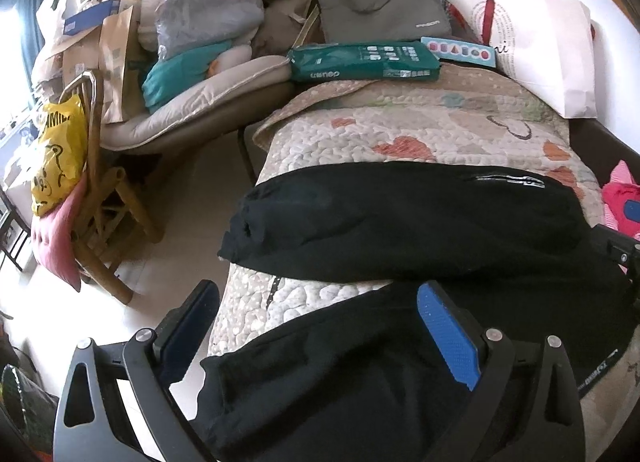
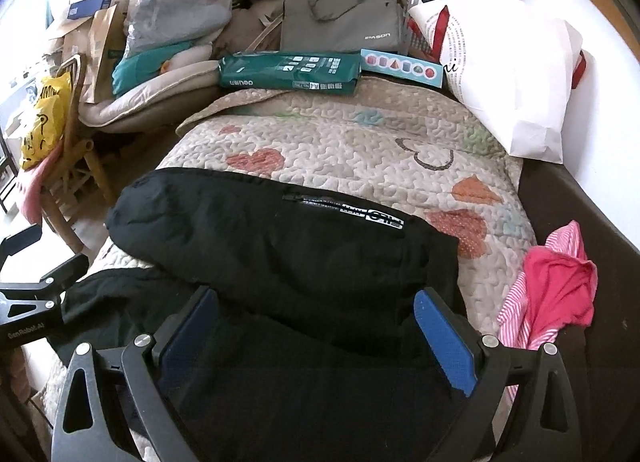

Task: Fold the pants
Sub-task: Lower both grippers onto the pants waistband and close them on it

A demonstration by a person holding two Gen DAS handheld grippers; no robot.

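Both jaws stood wide, empty: our left gripper [image 1: 316, 326] and right gripper [image 2: 316, 326] straddled the pants [image 2: 280, 246], ready for 1 fold.

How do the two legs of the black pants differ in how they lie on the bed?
The far leg of the black pants lies flat across the quilted bedspread, with its zip pocket and white logo showing; the near leg sits bunched, plain-faced, under the open left tongs. The far cuff reaches just past the bed's edge, while the near cuff hangs well off it. Both are black.
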